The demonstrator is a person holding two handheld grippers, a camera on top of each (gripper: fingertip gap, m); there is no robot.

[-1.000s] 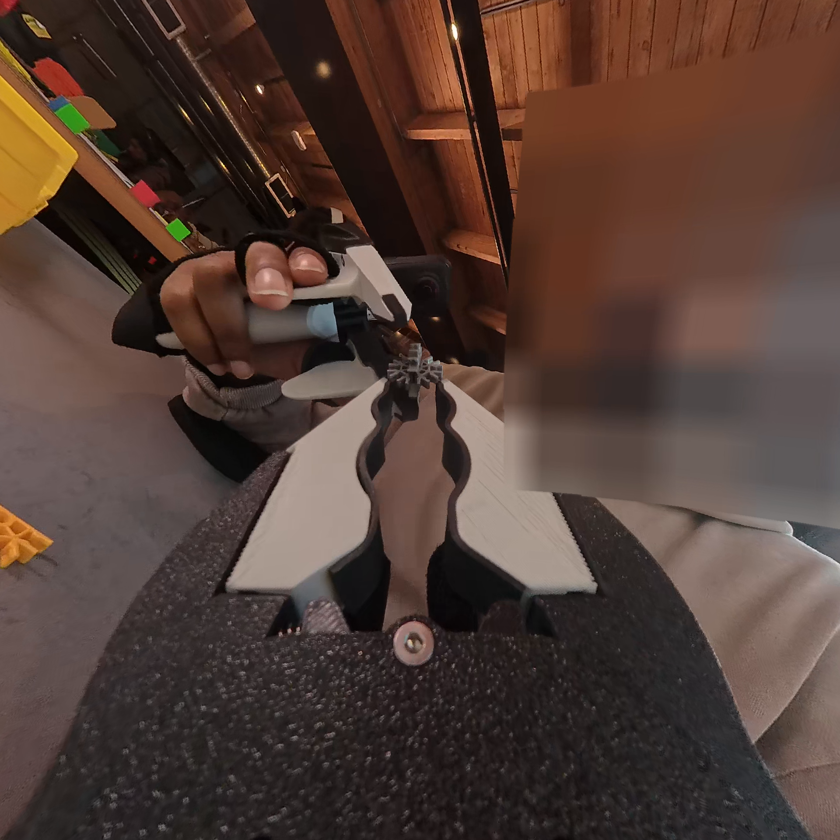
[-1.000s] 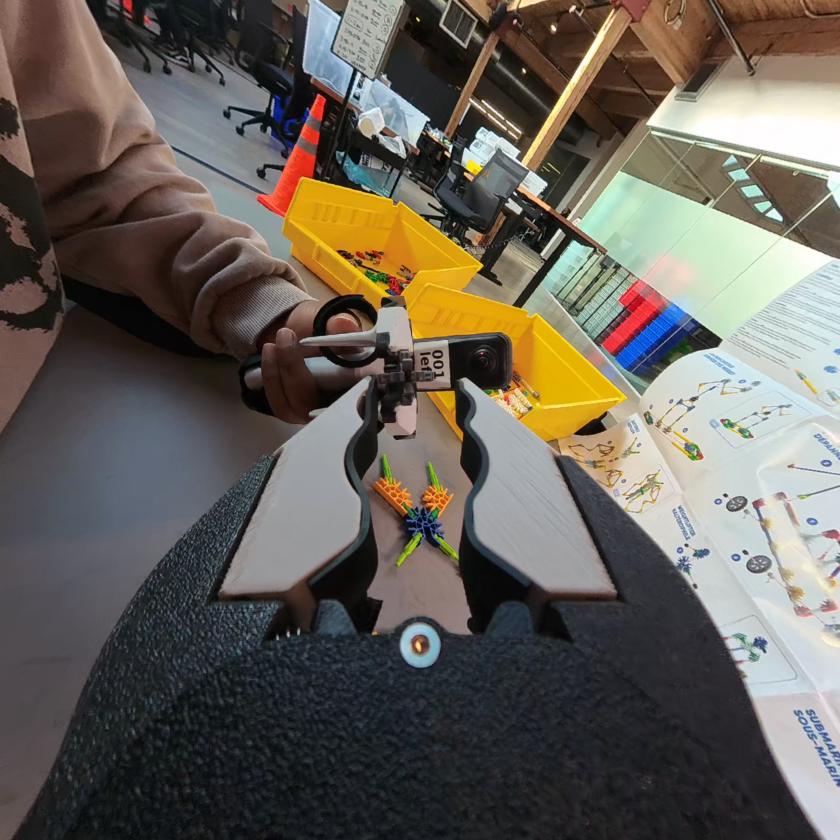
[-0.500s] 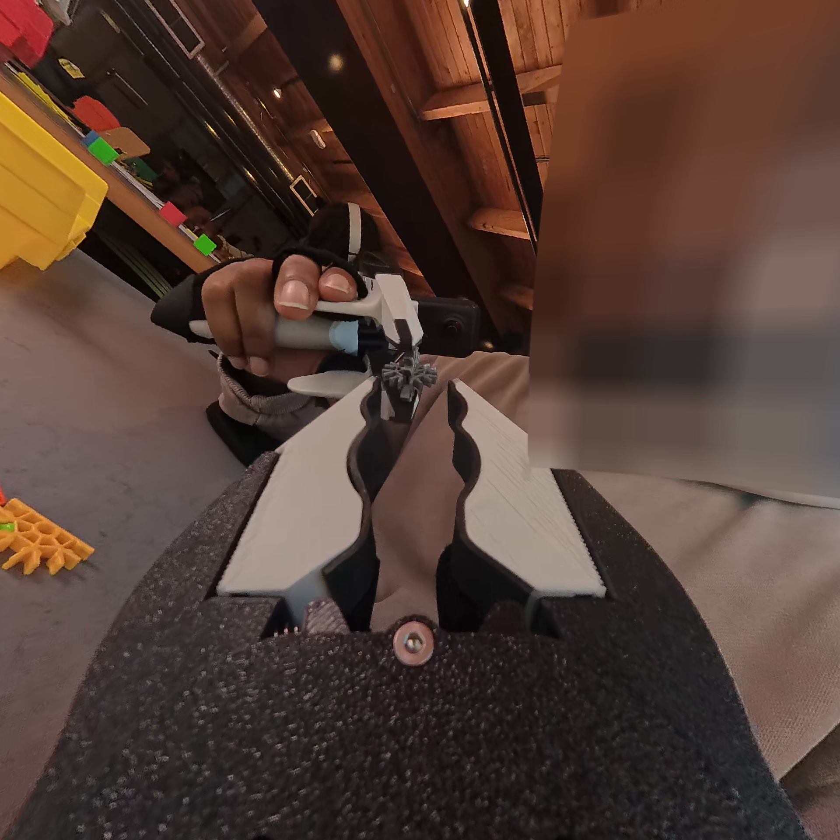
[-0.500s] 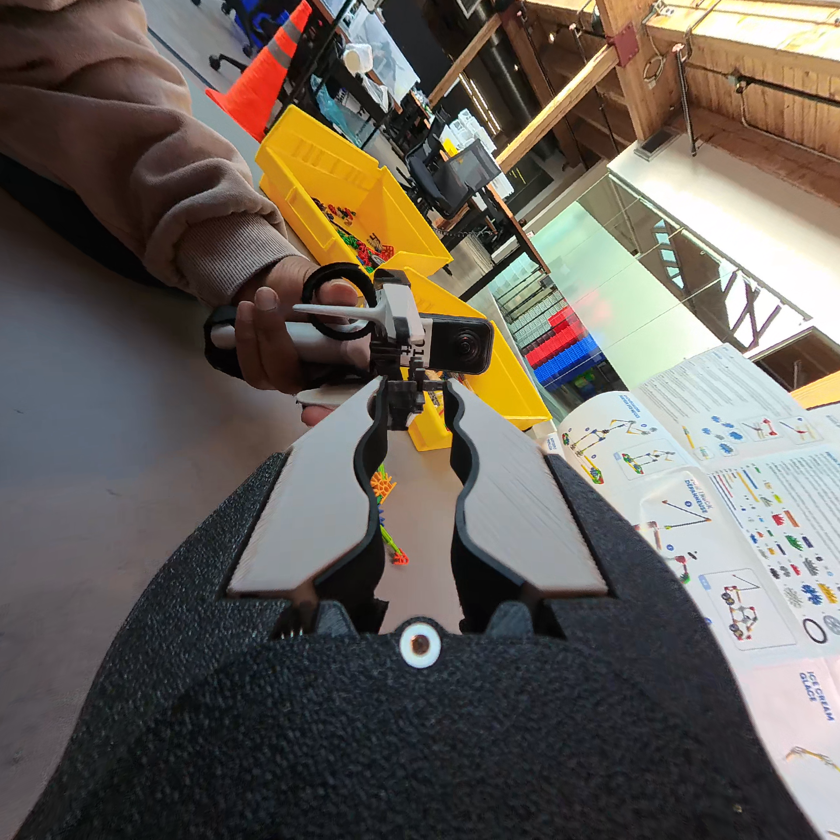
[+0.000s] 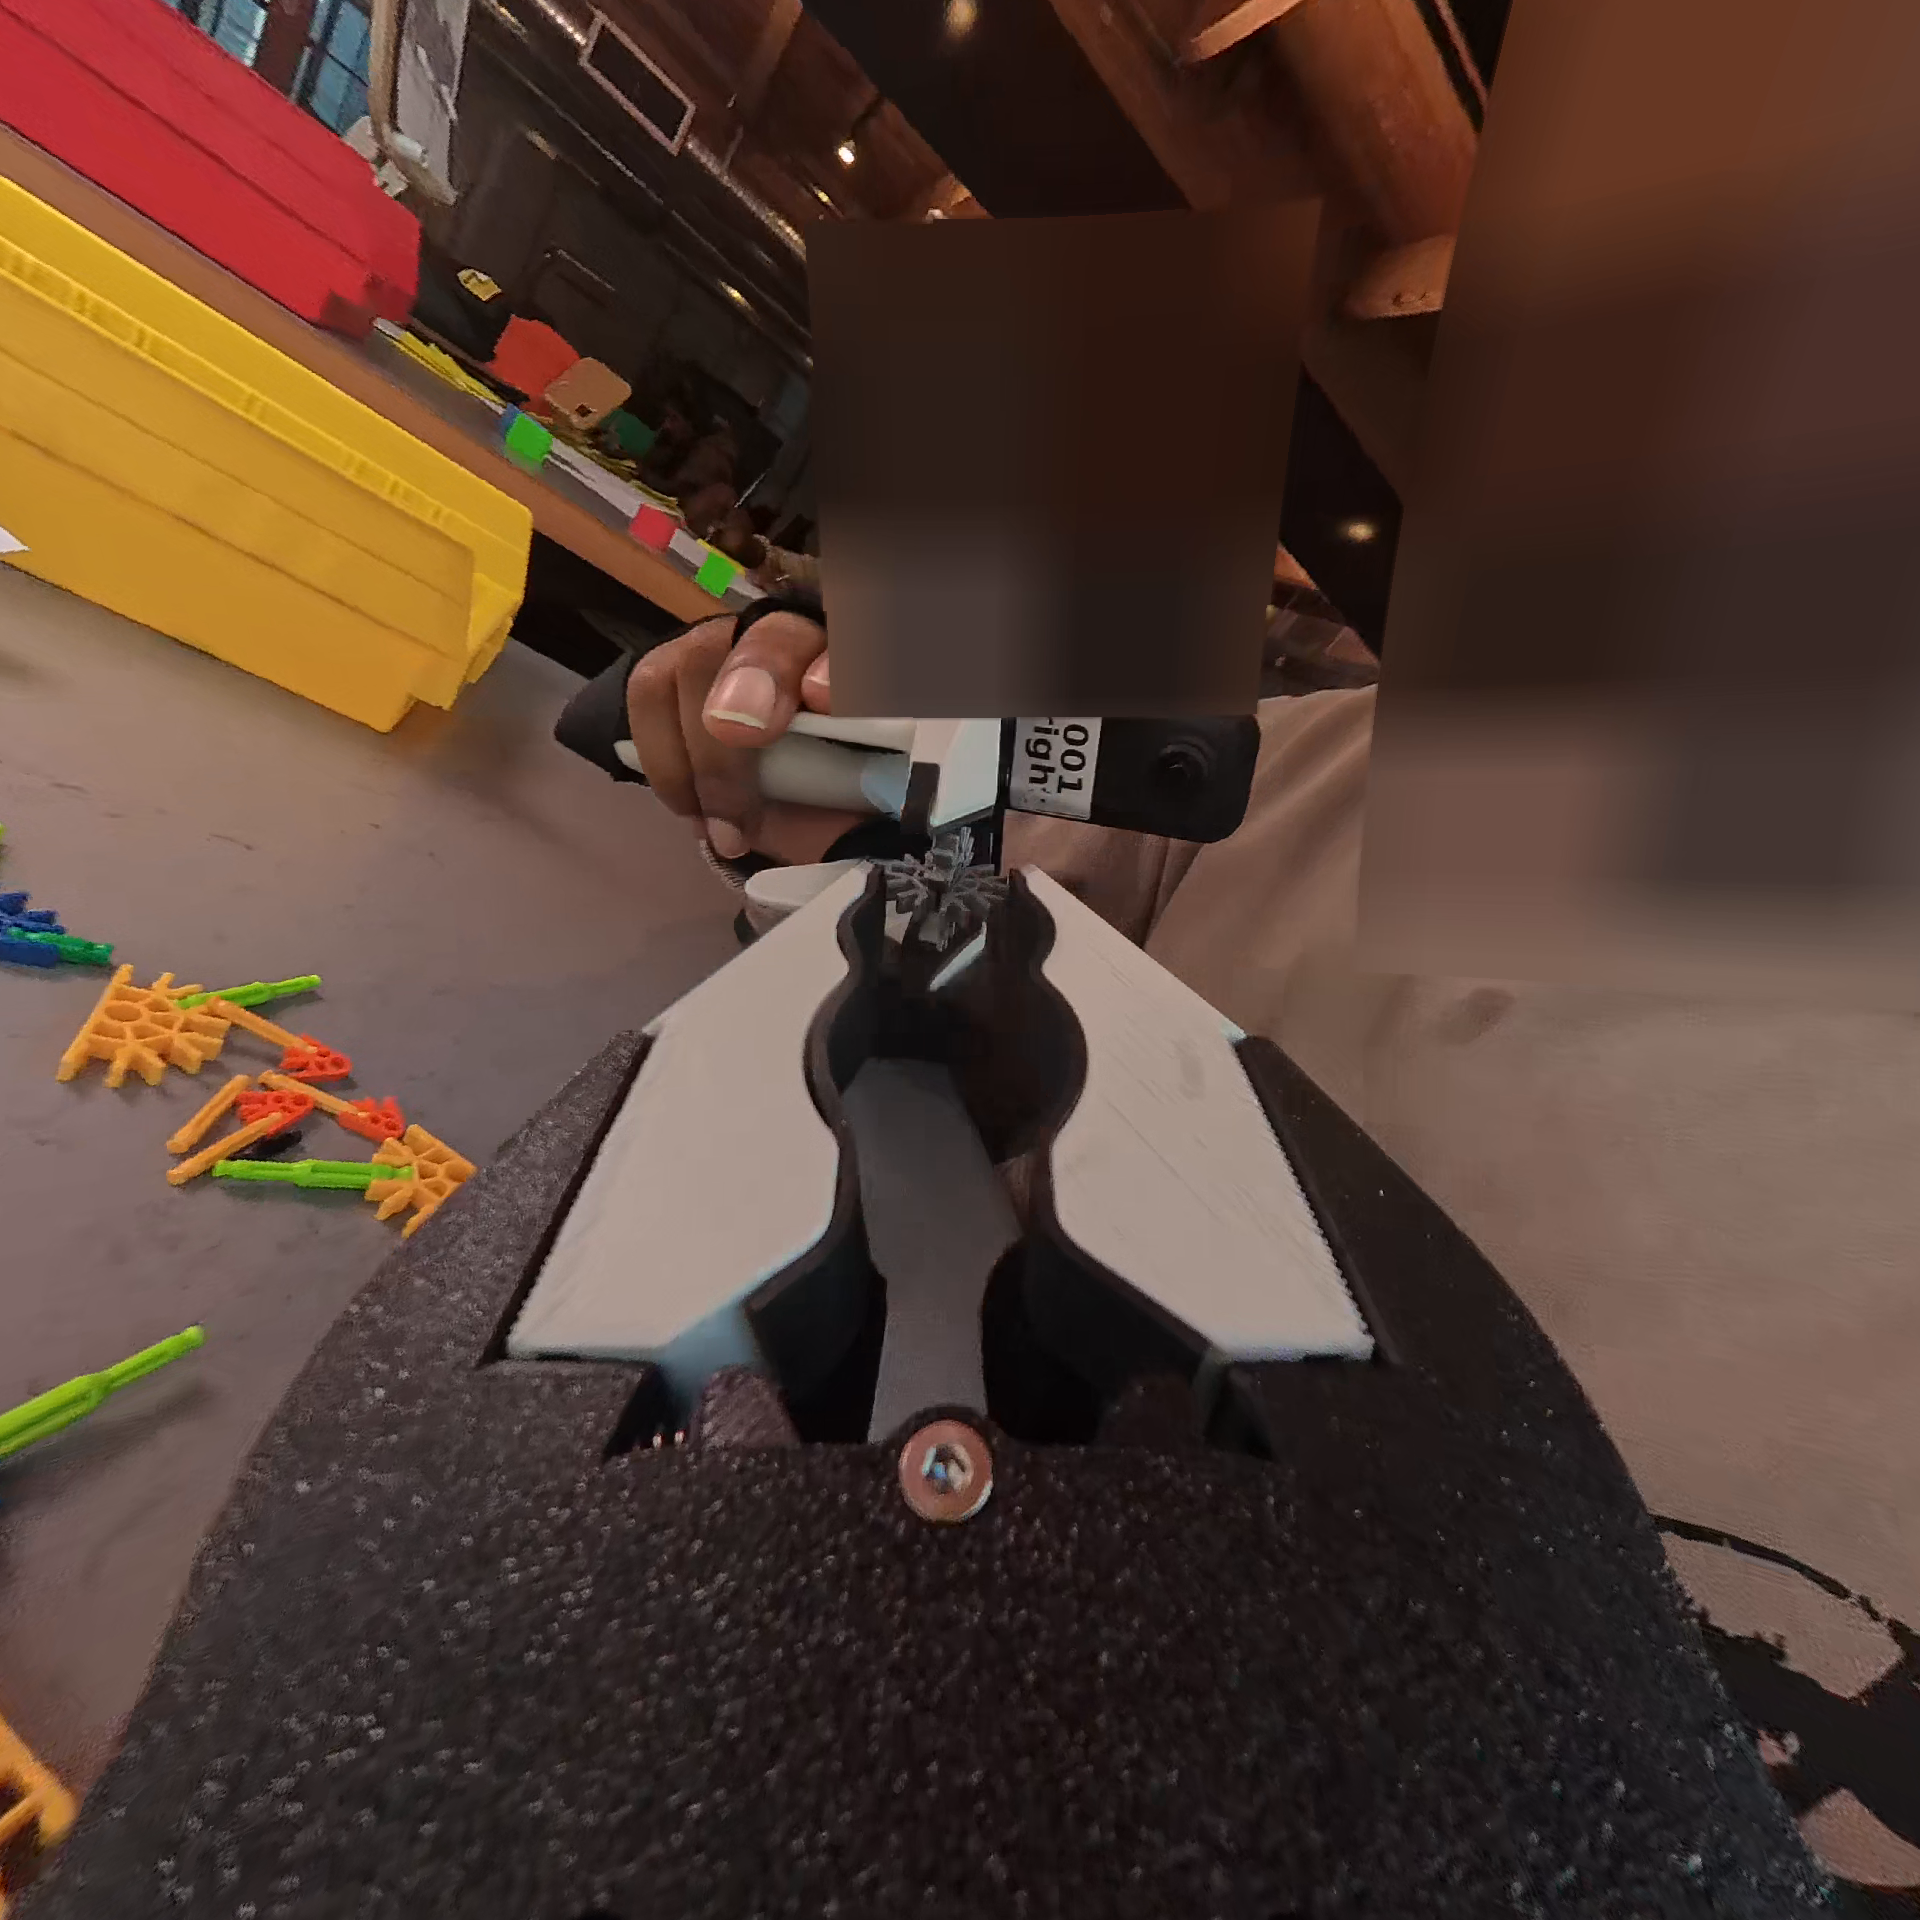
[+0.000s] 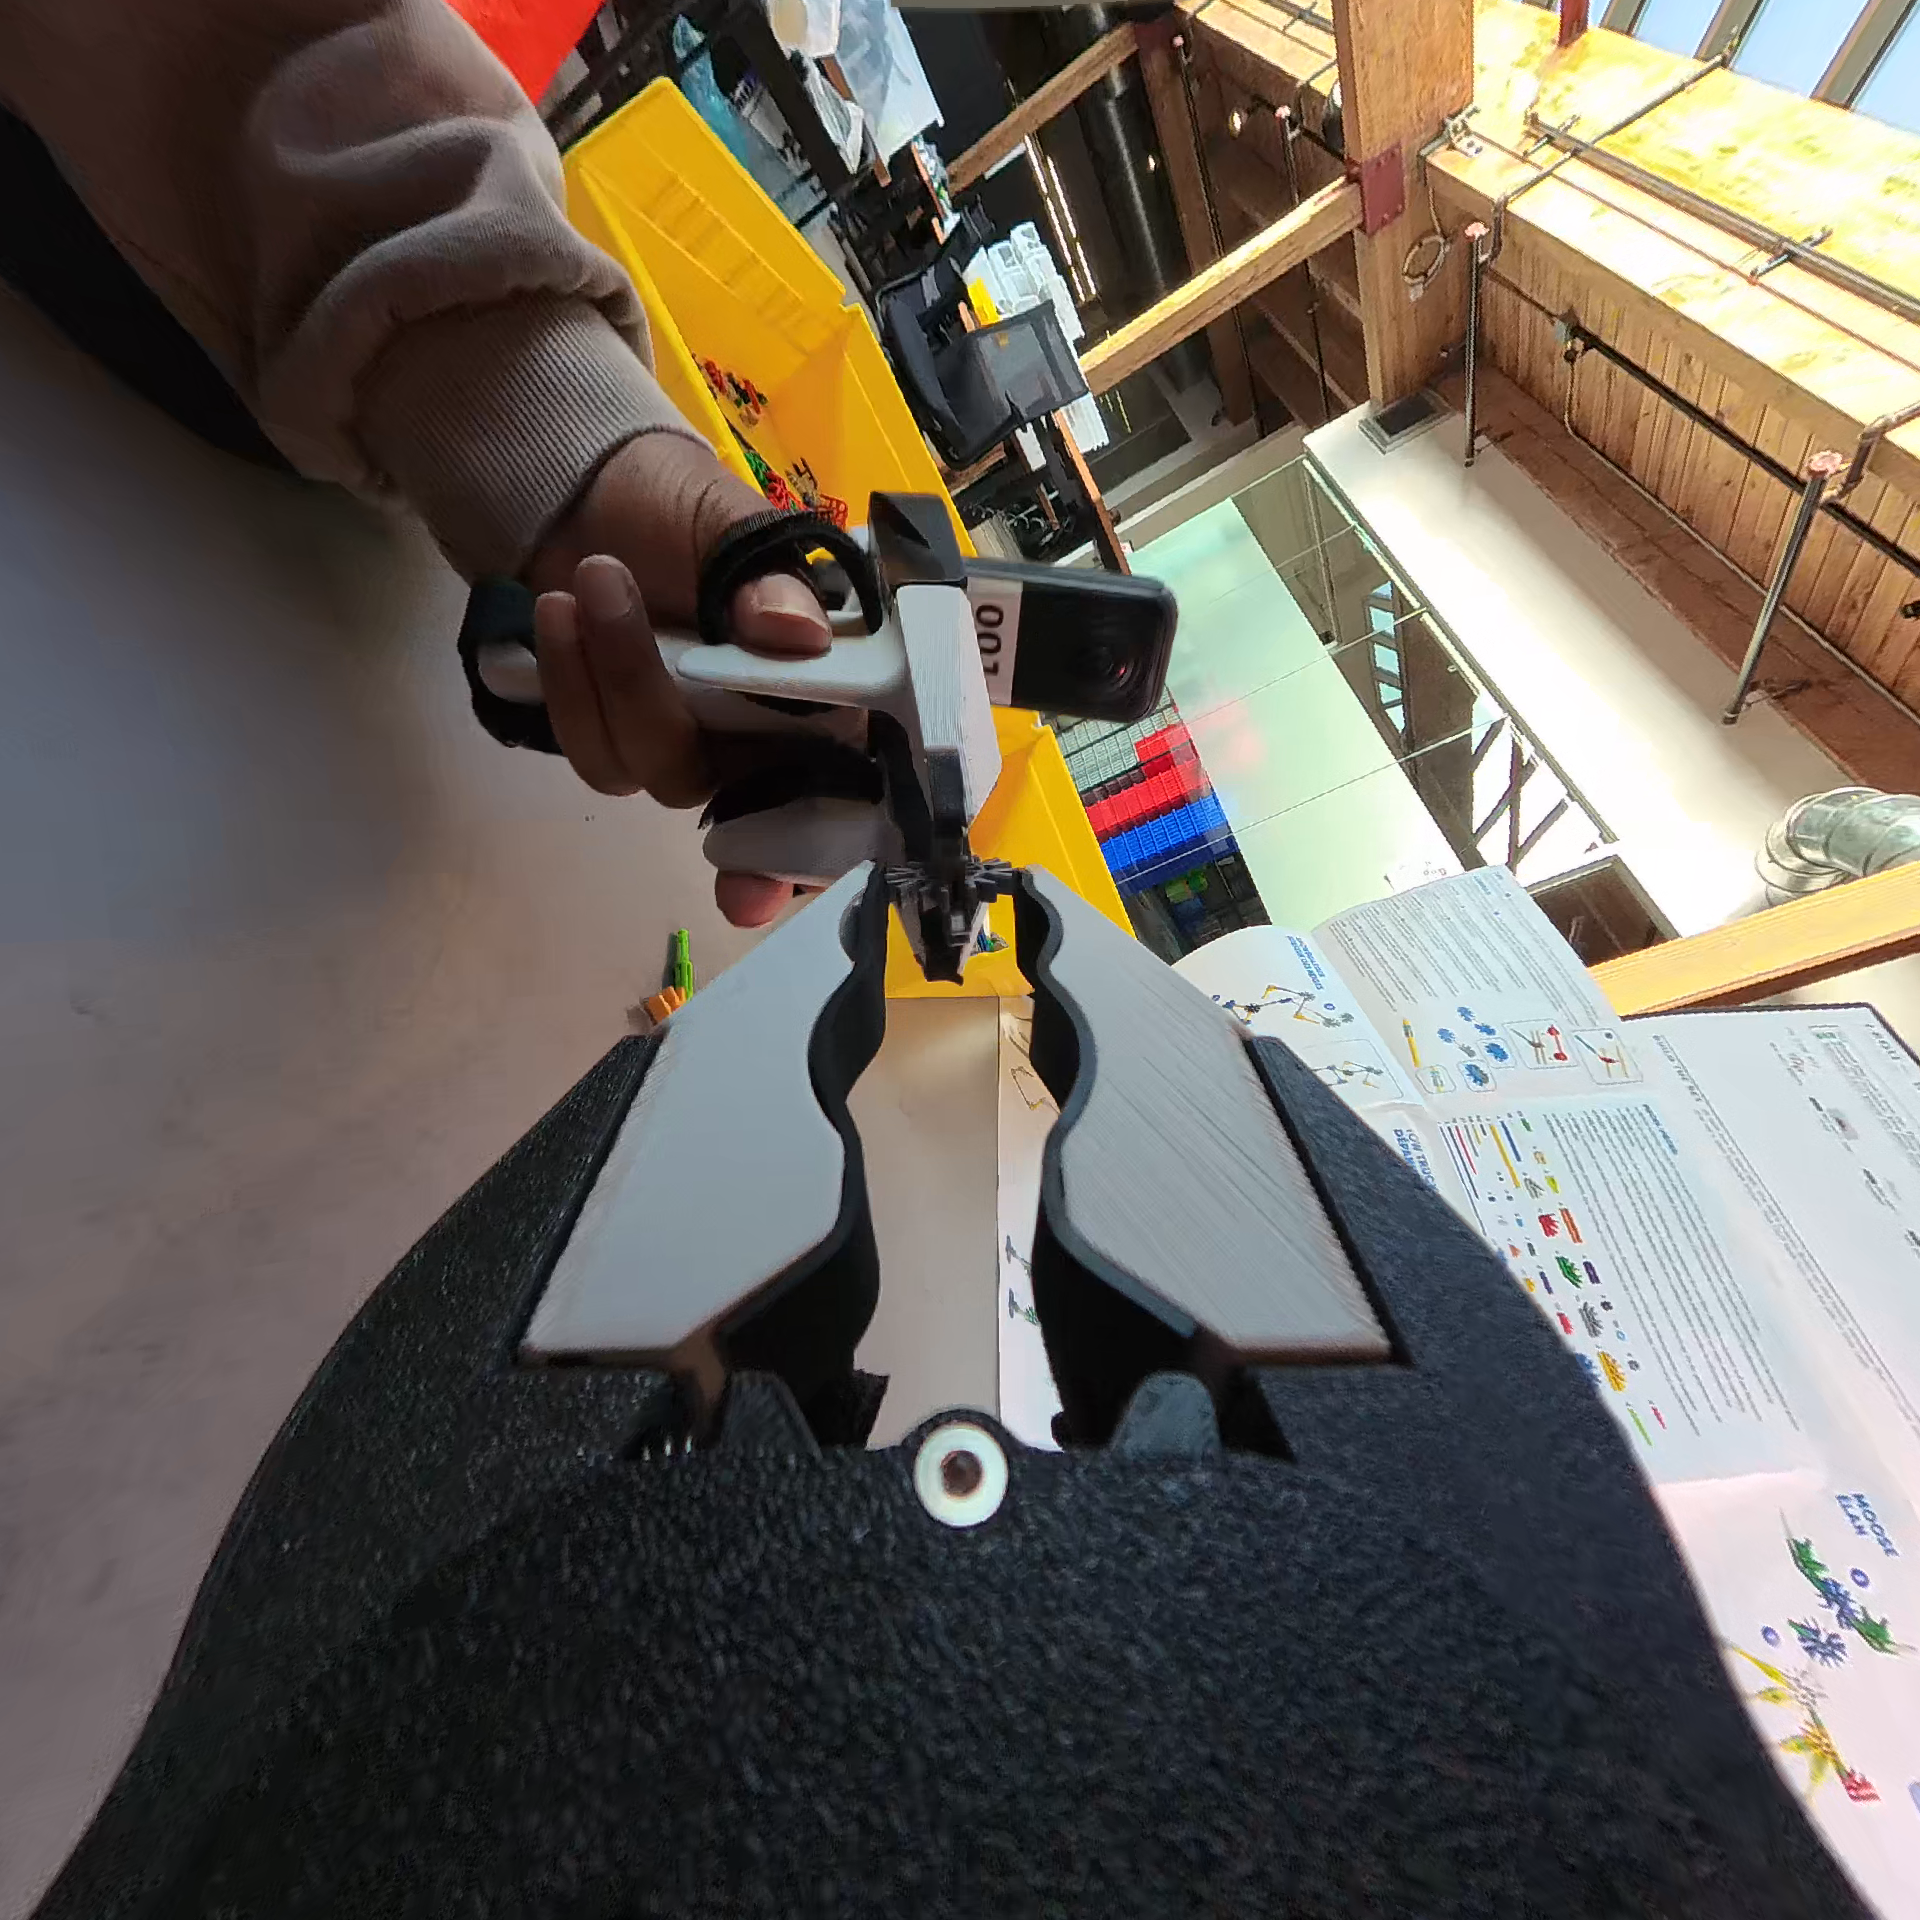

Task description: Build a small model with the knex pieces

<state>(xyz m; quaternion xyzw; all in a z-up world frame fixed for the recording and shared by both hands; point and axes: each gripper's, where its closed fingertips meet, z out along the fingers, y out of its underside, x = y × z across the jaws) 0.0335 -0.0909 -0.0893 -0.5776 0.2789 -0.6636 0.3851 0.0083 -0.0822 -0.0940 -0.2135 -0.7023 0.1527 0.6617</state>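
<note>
Grey snowflake connector at 12 o'clock, wedged between my left claw's tips, which are clamped on it; my right claw meets it head-on, tips spread wide around it; orange and green rod pieces on grey table at 9 o'clock; yellow bins at 10.

Small grey snowflake-shaped connector upright, aloft between the two tools' tips, above table.

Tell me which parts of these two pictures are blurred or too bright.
Left wrist view: the bright green plastic rod at the left edge is smeared by motion, and large mosaic patches cover the upper right. Right wrist view: the sunlit wooden ceiling beam is nearly washed out; the white printed instruction sheet stays sharp.
</note>
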